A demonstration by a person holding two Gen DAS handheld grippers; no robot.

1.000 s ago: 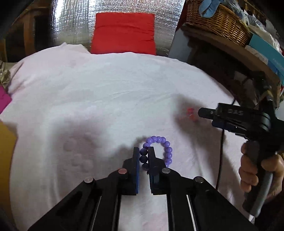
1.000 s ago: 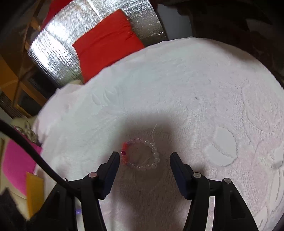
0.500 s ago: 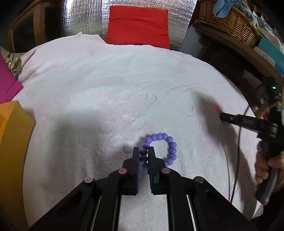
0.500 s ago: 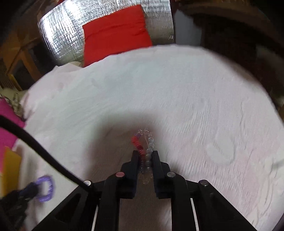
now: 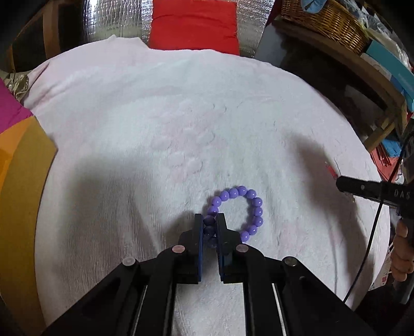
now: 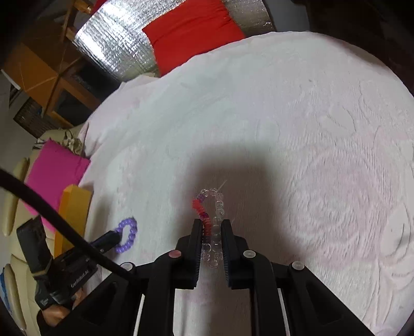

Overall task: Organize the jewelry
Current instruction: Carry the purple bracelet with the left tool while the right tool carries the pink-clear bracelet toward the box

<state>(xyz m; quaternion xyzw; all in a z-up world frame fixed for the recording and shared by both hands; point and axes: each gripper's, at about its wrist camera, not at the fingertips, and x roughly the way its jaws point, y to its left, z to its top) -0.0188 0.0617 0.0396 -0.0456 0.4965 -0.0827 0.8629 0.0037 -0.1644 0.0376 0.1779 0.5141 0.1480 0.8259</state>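
My left gripper is shut on a purple bead bracelet, pinching its left side while the rest of the loop hangs over the white towel. My right gripper is shut on a clear and red bead bracelet, squeezed flat between the jaws, its far end sticking out above the towel. The left gripper with the purple bracelet shows at lower left in the right wrist view. The right gripper's fingers show at the right edge of the left wrist view.
A red cushion and silver foil backing stand at the far side. A yellow box and a pink item lie at the left edge. A wicker basket sits on a wooden shelf at far right.
My right gripper went from open around the clear and red bracelet to shut on it and lifted it. My left gripper kept hold of the purple bracelet and moved left.
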